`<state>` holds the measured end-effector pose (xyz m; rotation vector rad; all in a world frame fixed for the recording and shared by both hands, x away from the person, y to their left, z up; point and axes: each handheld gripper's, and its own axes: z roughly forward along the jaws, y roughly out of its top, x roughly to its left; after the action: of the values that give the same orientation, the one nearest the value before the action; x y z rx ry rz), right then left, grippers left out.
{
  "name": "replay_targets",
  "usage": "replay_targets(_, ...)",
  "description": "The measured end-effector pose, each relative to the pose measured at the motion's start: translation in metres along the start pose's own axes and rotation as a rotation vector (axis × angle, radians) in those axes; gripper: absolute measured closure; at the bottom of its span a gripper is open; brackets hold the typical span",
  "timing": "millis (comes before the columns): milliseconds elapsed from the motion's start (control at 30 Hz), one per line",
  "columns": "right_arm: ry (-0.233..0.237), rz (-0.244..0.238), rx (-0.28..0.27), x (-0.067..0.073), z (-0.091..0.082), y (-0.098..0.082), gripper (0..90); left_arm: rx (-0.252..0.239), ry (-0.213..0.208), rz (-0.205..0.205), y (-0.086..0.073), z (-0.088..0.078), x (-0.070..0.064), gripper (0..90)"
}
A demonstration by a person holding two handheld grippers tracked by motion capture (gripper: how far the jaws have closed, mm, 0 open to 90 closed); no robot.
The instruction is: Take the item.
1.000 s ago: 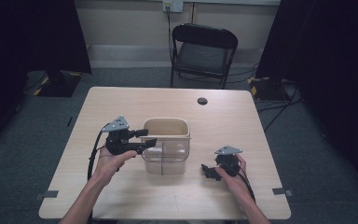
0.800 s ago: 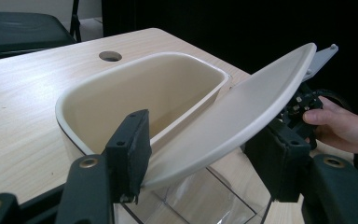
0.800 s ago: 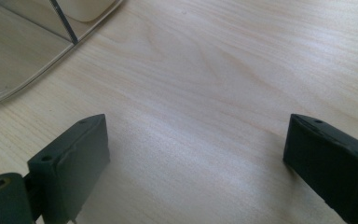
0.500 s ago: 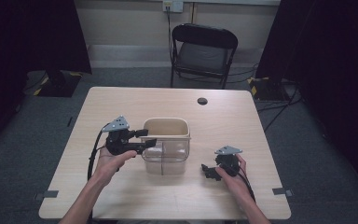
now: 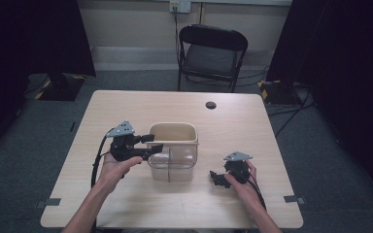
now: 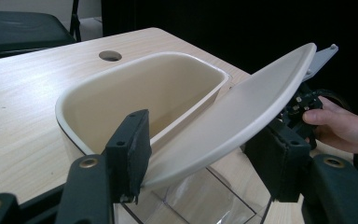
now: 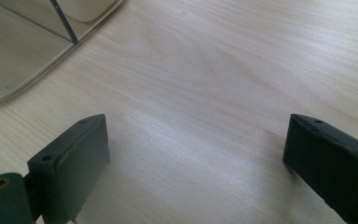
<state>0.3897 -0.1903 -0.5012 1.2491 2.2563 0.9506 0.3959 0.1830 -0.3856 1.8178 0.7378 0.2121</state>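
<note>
A small bin [image 5: 172, 150] with a clear body and a cream rim [image 6: 74, 95] stands in the middle of the table. Its cream lid [image 6: 242, 107] is tilted up over the opening, and the inside looks empty. My left gripper [image 5: 153, 143] reaches in from the bin's left side; in the left gripper view, that gripper [image 6: 203, 149] is shut on the lid's near edge. My right gripper [image 5: 217, 177] rests low on the table to the right of the bin and apart from it. In the right gripper view it [image 7: 196, 158] stands open over bare wood, with the bin's clear corner [image 7: 23, 51] at the upper left.
The light wooden table [image 5: 257, 131] has a round cable hole [image 5: 211, 105] near its far edge. A black folding chair [image 5: 212, 51] stands behind the table. Bare wood lies all around the bin.
</note>
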Motion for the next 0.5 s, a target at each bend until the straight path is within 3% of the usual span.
replay_targets(500,0.0,0.0,0.0,0.0,0.0,0.0,6.2,-0.006,0.001,0.0,-0.0002,0.0005,-0.0002,40.5)
